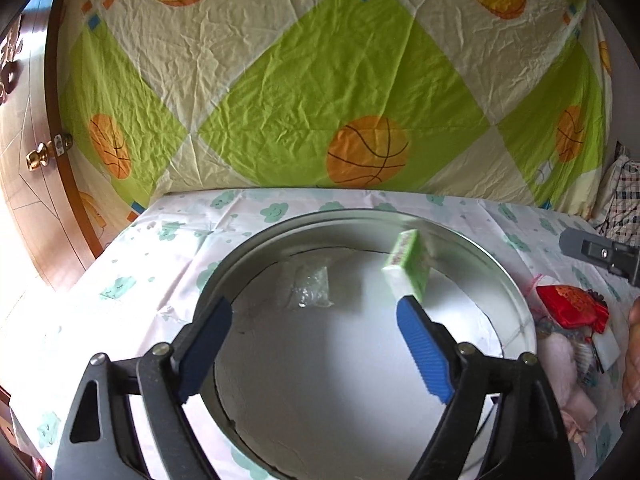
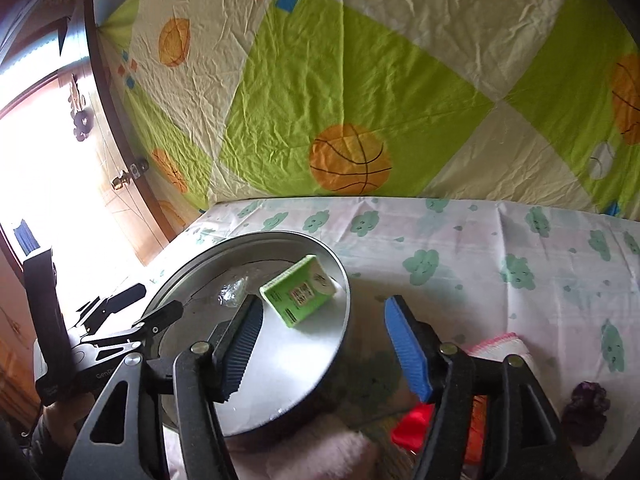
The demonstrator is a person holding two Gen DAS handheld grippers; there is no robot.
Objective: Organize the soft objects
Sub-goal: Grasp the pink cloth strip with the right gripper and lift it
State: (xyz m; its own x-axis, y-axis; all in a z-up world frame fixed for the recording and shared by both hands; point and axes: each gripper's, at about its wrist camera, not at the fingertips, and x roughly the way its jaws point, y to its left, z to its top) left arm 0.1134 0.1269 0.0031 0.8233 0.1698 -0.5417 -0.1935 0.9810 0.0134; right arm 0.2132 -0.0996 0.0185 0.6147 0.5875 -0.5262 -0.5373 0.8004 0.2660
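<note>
A basketball-print sheet (image 1: 320, 80) hangs behind the cloud-patterned tablecloth (image 2: 480, 248), beside a wooden door (image 1: 28, 168).

A wrinkled sheet (image 1: 304, 80) of lime-green and cream diamonds, printed with orange basketballs, hangs as a backdrop behind a table draped in a white cloth (image 2: 480, 248) dotted with mint-green smiling clouds. At left stands a brown wooden door (image 1: 36, 184) with a brass knob (image 1: 38, 157) (dark ornaments hang on it), washed in strong daylight (image 2: 48, 184).
</note>
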